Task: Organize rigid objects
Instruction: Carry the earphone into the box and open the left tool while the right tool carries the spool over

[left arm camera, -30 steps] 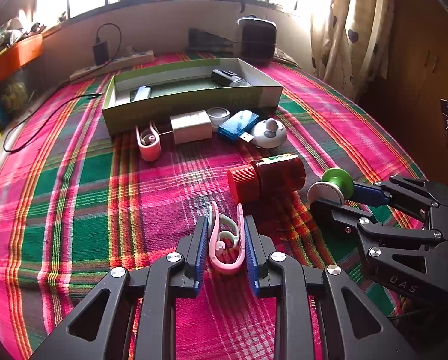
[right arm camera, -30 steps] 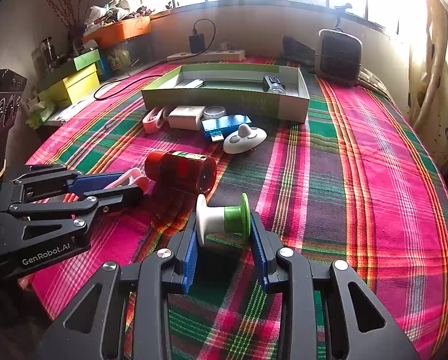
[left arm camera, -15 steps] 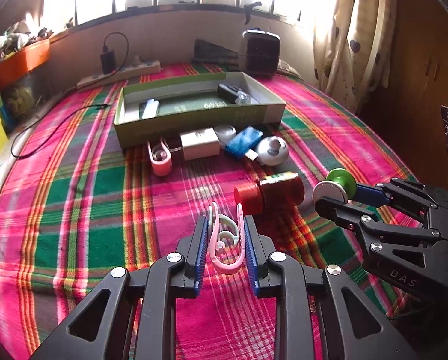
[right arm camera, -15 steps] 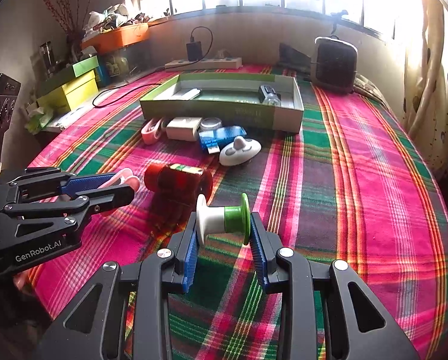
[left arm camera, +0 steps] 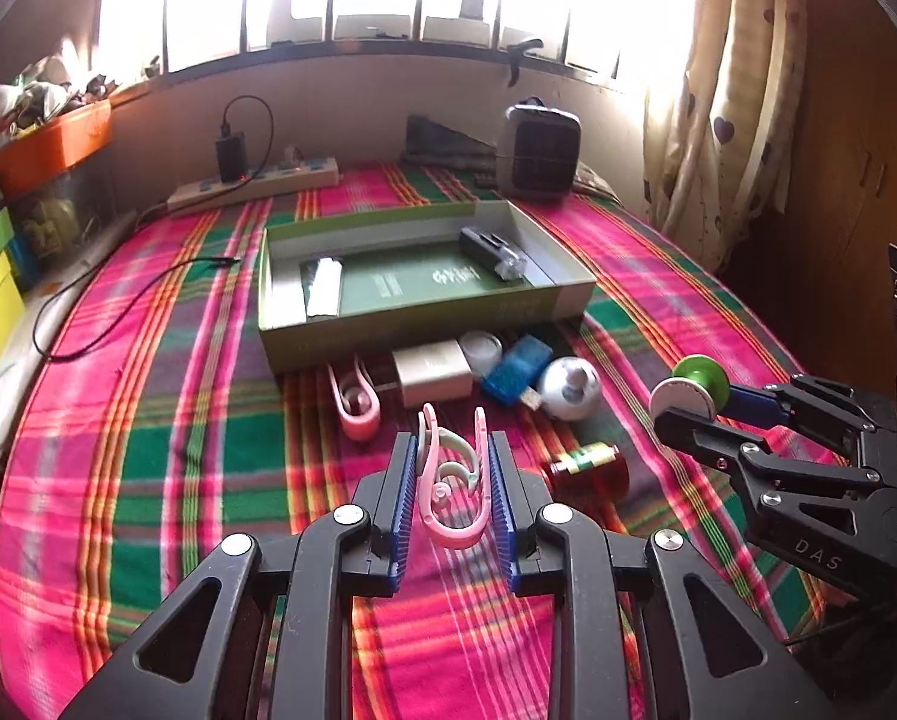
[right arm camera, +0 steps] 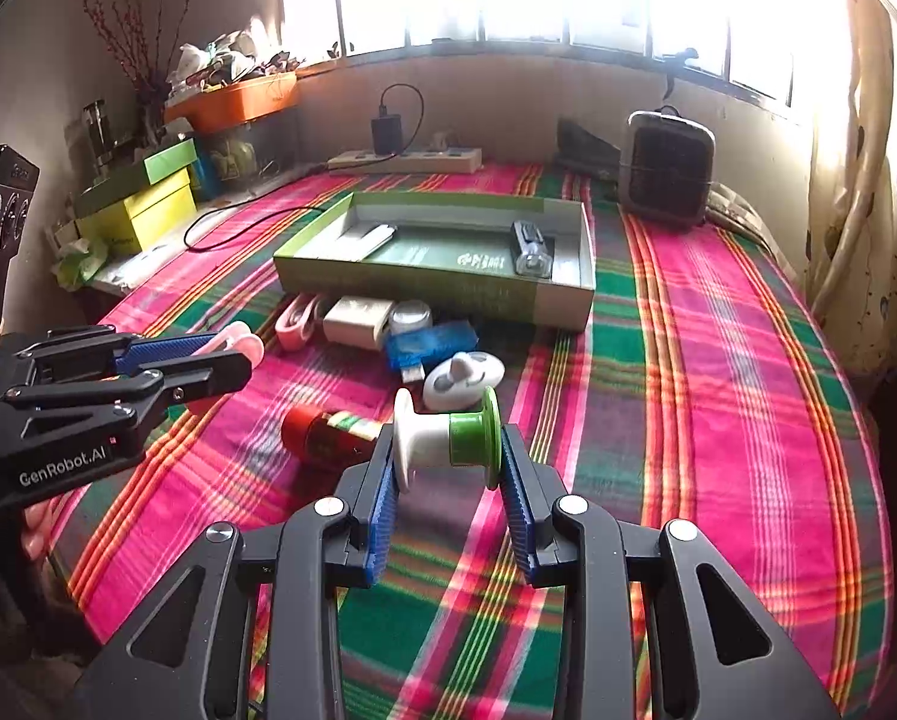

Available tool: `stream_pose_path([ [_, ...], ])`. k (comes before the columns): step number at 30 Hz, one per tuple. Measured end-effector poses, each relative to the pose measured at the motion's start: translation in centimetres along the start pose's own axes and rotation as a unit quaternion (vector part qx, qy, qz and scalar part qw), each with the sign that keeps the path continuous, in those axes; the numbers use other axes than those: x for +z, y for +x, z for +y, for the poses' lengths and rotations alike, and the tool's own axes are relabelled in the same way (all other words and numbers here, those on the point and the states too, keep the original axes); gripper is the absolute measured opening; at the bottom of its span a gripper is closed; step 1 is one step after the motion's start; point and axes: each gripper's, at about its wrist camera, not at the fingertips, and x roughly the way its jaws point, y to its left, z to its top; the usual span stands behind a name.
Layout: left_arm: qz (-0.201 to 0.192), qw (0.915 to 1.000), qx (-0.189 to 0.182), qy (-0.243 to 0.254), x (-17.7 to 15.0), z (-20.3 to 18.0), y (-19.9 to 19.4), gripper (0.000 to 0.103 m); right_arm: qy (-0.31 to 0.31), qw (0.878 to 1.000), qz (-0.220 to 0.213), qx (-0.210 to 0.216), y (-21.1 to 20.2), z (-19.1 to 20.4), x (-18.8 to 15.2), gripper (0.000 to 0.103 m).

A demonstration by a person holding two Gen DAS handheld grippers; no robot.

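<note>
While left gripper point(left arm camera: 453, 468) clamps pink clip point(left arm camera: 451, 495) and right gripper point(right arm camera: 448, 468) clamps spool point(right arm camera: 445, 441), green box point(left arm camera: 424, 324) ahead of jaws holds black device point(left arm camera: 491, 252), white stick point(left arm camera: 323, 287).

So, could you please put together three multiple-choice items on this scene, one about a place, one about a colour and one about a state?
1. Where does the red-capped bottle lie?
A. inside the green box
B. on the plaid cloth in front of the box
C. on the window sill

2. What colours is the spool in the right gripper?
A. white and green
B. red and yellow
C. all blue

3. What is the left gripper doing?
A. open above the cloth
B. shut on nothing
C. shut on the pink clip

Answers:
1 B: the bottle lies on its side on the plaid cloth, nearer than the green box.
2 A: one half is white, the other green.
3 C: both blue pads press the clip's sides.
</note>
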Motion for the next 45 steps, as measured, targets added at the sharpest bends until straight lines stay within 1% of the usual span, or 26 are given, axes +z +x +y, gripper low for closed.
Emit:
stream_pose_path([
  [12, -0.006, 0.9998, -0.005, -0.021, 4.2, 1.8, 1.9, 0.022, -0.005, 1.000, -0.005, 0.006, 1.2, -1.6, 3.5, 0.033],
  [23, 0.010, 0.9996, -0.004, -0.027, 7.2, 3.0, 5.6, 0.022, -0.007, 1.000, 0.005, 0.008, 4.2, -2.9, 6.9, 0.033],
  [30, 0.021, 0.9994, -0.002, -0.027, 8.9, 3.8, 8.5, 0.022, -0.002, 1.000, 0.023, 0.008, 7.1, -3.7, 8.6, 0.033],
  [38, 0.036, 0.9991, 0.004, -0.024, 10.0, 3.9, 11.0, 0.022, 0.010, 0.999, 0.049, 0.009, 10.2, -4.9, 9.7, 0.033],
  [45, 0.063, 0.9977, 0.012, -0.023, 9.9, 4.3, 13.5, 0.022, 0.009, 0.998, 0.067, 0.009, 12.0, -5.2, 10.2, 0.033],
])
